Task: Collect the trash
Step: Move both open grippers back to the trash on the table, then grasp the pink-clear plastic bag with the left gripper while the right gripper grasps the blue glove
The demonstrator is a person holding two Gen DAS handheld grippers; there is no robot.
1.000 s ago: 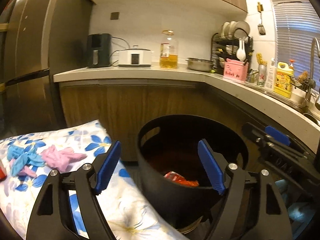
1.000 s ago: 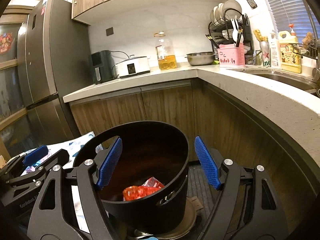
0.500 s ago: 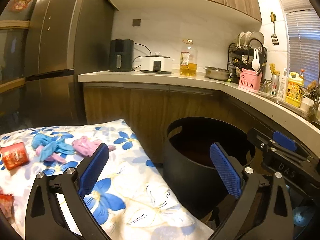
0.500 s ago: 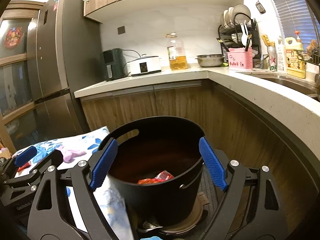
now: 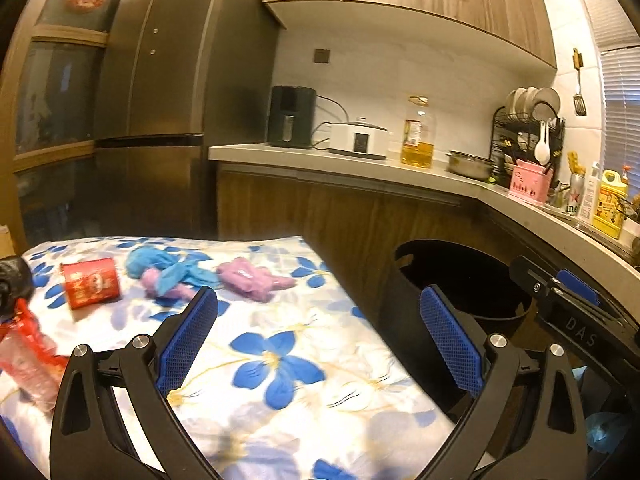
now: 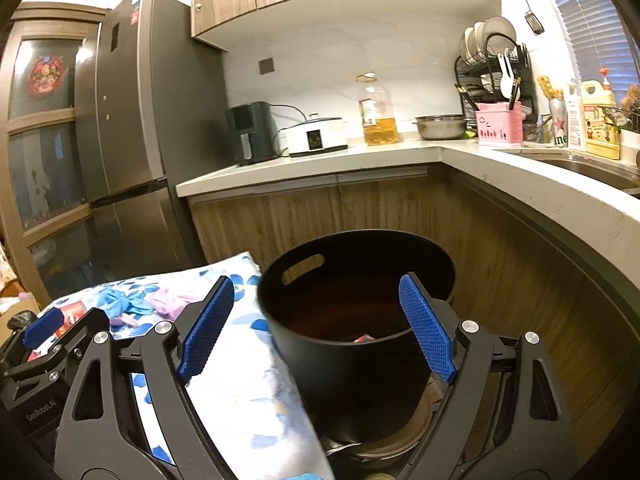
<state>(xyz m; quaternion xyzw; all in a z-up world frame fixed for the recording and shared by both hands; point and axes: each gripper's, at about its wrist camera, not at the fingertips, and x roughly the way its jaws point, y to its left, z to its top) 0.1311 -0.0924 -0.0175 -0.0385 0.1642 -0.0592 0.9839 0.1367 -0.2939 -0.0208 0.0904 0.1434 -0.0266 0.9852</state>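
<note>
A black bin [image 6: 360,304] stands on the floor beside a table with a flowered cloth [image 5: 280,360]; a bit of red trash [image 6: 362,338] shows inside it. On the cloth lie a red carton [image 5: 91,282], blue gloves [image 5: 160,264], purple gloves [image 5: 252,278] and a red-and-clear wrapper [image 5: 28,356] at the left edge. My left gripper [image 5: 316,340] is open and empty over the cloth's right part. My right gripper [image 6: 316,328] is open and empty, above the bin's near side. It also shows in the left wrist view [image 5: 576,312].
An L-shaped kitchen counter [image 6: 320,160] runs behind and to the right of the bin, with an air fryer [image 5: 290,116], a cooker, an oil bottle [image 6: 376,110] and a dish rack [image 6: 496,84]. A dark fridge [image 5: 160,100] stands behind the table.
Both grippers have swung left and pulled back from the bin. The left view now shows more of the table and its trash; the bin sits farther right.
</note>
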